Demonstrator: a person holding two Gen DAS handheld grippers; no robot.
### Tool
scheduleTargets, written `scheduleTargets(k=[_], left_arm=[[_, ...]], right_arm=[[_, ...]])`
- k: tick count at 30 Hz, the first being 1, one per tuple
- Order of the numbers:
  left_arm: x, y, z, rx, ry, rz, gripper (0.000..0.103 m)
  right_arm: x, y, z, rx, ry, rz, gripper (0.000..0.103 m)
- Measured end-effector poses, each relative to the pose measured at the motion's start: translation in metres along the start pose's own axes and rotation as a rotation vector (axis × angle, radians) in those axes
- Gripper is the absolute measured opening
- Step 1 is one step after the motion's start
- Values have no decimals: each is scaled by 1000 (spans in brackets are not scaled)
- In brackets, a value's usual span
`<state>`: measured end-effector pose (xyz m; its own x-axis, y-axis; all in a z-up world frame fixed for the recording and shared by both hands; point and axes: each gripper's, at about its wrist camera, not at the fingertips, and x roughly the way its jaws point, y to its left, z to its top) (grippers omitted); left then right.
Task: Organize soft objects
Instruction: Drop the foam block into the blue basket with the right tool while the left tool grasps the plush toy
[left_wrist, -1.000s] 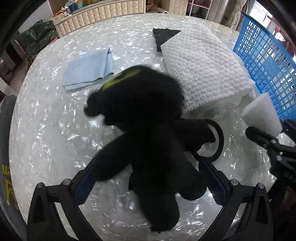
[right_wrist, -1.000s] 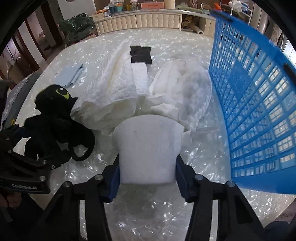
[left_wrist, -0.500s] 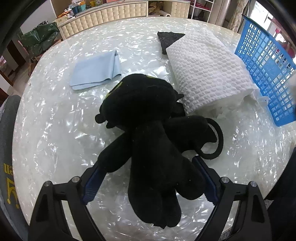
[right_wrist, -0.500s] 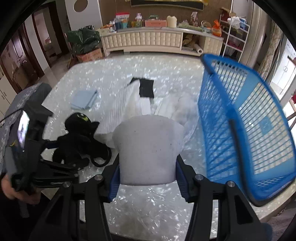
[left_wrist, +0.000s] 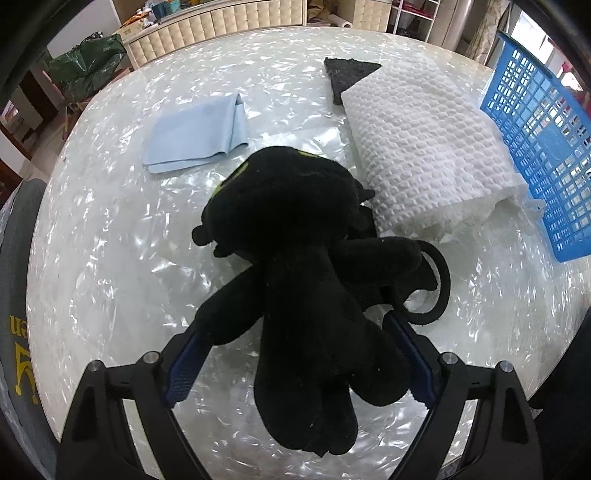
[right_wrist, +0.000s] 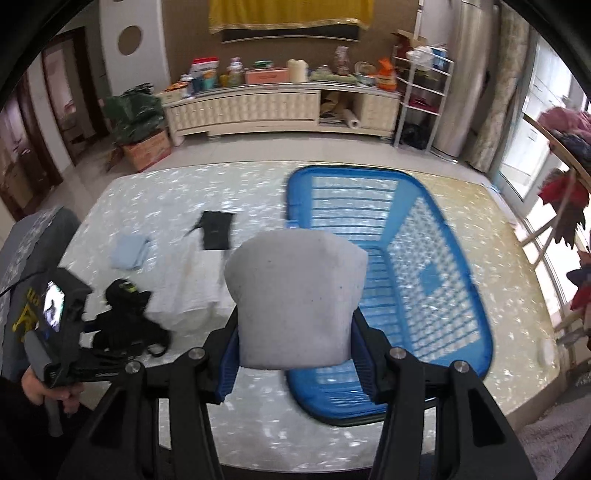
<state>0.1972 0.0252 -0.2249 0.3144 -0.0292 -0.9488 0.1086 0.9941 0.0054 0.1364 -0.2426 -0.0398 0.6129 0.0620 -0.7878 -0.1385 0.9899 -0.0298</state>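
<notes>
Bright daylight throughout, entering from the windows (right_wrist: 532, 122) at right. Strong white glare scattered over the glossy pearly desk (left_wrist: 110, 236). Black plush toy (left_wrist: 295, 258) nearly featureless, detail lost in darkness. Heavy fisheye bending and dark vignette at all corners. Left wrist view sharp; right wrist view smeared by motion, blue basket (right_wrist: 417, 266) rim streaked, shelf clutter soft.

The black plush toy (left_wrist: 306, 280) hides the left gripper's (left_wrist: 299, 354) fingertips. The blue basket (left_wrist: 543, 147) runs off the right edge; the black cloth's (left_wrist: 345, 75) near half lies under the white towel (left_wrist: 424, 147).
</notes>
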Motion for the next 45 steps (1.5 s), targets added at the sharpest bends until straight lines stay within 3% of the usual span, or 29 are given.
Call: scheduleTargets(k=[2, 7, 12, 21, 33, 35, 40, 45], left_arm=[[2, 1, 4, -8, 2, 2, 90], [7, 8, 15, -29, -11, 7, 74], [9, 13, 20, -35, -20, 8, 67], [7, 6, 21, 5, -23, -1, 53], [-1, 9, 14, -14, -21, -2, 48], [-5, 8, 12, -16, -30, -13, 48], [-24, 6, 9, -10, -63, -20, 48], [-37, 3, 7, 1, -72, -5, 48]], right_arm=[[1, -9, -1, 15, 3, -23, 50], [8, -19, -3, 22, 16, -79, 50], [19, -33, 0, 22, 36, -113, 50], [47, -43, 3, -55, 135, -163, 51], [69, -50, -9, -101, 262, -214, 53], [70, -52, -10, -99, 273, -214, 58], [67, -60, -8, -88, 272, -229, 90], [58, -54, -12, -84, 273, -264, 96]])
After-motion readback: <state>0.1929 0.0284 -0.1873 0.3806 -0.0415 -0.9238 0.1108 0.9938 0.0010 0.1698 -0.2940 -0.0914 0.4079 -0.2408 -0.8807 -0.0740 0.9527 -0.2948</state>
